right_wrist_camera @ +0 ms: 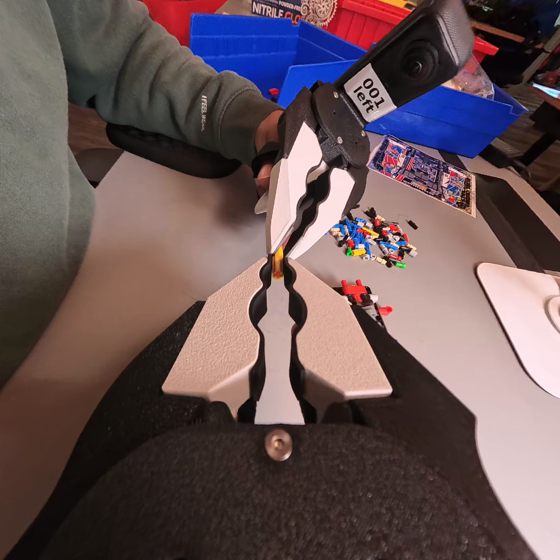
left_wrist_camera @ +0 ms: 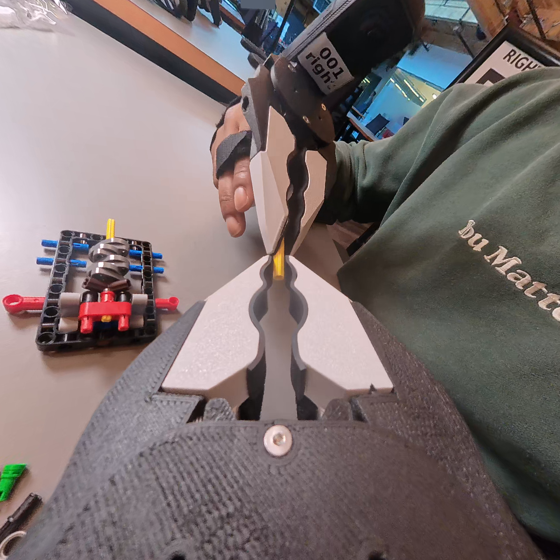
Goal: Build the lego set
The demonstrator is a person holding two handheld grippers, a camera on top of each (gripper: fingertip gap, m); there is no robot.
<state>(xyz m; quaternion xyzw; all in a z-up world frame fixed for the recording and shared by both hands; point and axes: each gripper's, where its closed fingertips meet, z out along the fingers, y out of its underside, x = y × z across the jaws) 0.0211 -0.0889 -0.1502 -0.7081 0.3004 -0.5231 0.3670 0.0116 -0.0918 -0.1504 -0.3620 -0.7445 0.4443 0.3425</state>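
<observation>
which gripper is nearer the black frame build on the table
Left, as far as the views show. The black frame build lies just left of the left gripper; the right gripper meets it tip to tip from farther off, both on the yellow axle.

Workshop or lab-type workspace, shared, not home. Evidence: plain grey table (right_wrist_camera: 169,212) as work surface; big blue plastic storage bins (right_wrist_camera: 424,118) and red bins (right_wrist_camera: 378,21) stacked behind it; box of disposable gloves (right_wrist_camera: 272,9) among bins; sorted heap of small lego parts (right_wrist_camera: 375,236) beside printed instruction sheet (right_wrist_camera: 424,172). Left wrist view: more long tables (left_wrist_camera: 188,51) across open room, large windows (left_wrist_camera: 403,88), brick wall (left_wrist_camera: 500,15) at top right.
</observation>
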